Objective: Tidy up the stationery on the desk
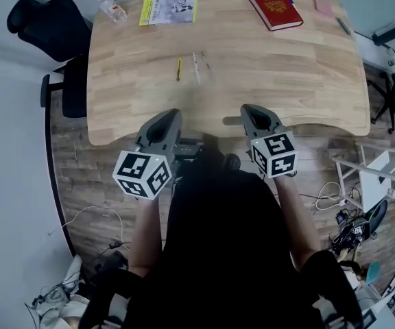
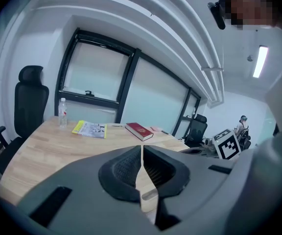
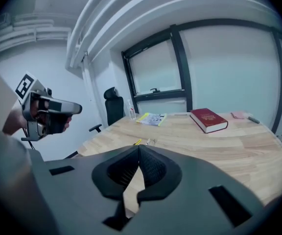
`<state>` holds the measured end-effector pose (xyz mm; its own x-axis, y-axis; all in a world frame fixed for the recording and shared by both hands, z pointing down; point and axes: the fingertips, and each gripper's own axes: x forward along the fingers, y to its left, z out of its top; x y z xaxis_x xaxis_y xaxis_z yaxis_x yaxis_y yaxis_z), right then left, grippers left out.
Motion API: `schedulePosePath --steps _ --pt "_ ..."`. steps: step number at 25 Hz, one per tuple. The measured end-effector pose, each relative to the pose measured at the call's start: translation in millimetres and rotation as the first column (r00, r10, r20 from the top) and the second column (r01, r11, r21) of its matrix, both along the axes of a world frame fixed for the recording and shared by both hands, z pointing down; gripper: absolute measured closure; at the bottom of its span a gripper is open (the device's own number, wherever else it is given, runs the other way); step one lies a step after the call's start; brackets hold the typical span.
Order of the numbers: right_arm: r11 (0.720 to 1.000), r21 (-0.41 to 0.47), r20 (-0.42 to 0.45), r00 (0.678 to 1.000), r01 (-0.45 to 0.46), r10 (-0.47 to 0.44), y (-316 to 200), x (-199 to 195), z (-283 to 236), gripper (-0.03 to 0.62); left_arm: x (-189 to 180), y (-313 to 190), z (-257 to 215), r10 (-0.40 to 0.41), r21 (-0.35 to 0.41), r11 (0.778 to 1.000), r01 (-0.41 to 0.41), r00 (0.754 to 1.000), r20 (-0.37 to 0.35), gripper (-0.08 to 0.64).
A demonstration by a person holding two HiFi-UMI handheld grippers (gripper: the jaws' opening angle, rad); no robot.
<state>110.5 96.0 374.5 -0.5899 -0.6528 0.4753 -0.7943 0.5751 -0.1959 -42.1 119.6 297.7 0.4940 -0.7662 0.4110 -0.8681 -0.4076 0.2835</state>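
The left gripper (image 2: pixel 142 153) had its jaws pressed together with nothing between them. The right gripper (image 3: pixel 137 155) was closed the same way, also empty. Both hung side by side over the near edge of the bench (image 1: pixel 273 74), pointing across it and touching none of the stationery.

Near the middle of the pale wooden bench lay a yellow pen (image 1: pixel 179 68). Just beside it lay two thin pale sticks (image 1: pixel 197 67), too small to identify. Along the far edge a booklet (image 1: pixel 169 9) with a yellow border lay left of centre, and a red book (image 1: pixel 273 4) lay right of centre. A water bottle (image 1: pixel 111 8) stood at the far left corner. At the far right corner were a small pink pad (image 1: pixel 323 5) and a dark pen (image 1: pixel 343 26).

A black office chair (image 1: pixel 46 22) stood off the left end of the bench. Dark-framed windows (image 2: pixel 97 77) ran behind the bench. The floor (image 1: pixel 94 184) was wood-patterned, with loose cables (image 1: pixel 94 214) lying on it.
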Motion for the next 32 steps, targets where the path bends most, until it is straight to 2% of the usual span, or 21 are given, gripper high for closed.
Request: schedulePosePath --steps 6,10,12,18,24,32 --pt "0.993 0.118 0.155 0.988 -0.007 -0.011 38.6 30.2 -63.0 0.572 8.7 33.4 -24.5 -0.009 0.058 0.998 0.008 1.0 0.017 0.517" --pt "0.978 0.21 0.24 0.968 0.015 -0.067 63.3 42.7 -99.1 0.571 18.4 53.4 -33.2 -0.013 0.077 0.997 0.012 1.0 0.02 0.517" --pt "0.97 0.241 0.246 0.964 0.037 -0.098 76.1 45.5 -109.9 0.571 23.7 63.6 -34.7 -0.008 0.08 0.997 0.006 1.0 0.019 0.517" --pt "0.965 0.256 0.264 0.955 0.063 -0.132 98.7 41.6 -128.8 0.572 29.3 82.5 -40.6 0.004 0.088 0.996 -0.005 1.0 0.015 0.517" --pt "0.961 0.261 0.268 0.949 0.094 -0.165 106.7 30.8 -127.4 0.572 28.4 93.3 -44.9 -0.009 0.111 0.994 0.007 1.0 0.02 0.517" --pt "0.951 0.282 0.252 0.947 0.125 -0.199 114.0 19.0 -131.3 0.572 21.6 105.5 -43.0 -0.032 0.102 0.994 0.029 0.999 0.023 0.517"
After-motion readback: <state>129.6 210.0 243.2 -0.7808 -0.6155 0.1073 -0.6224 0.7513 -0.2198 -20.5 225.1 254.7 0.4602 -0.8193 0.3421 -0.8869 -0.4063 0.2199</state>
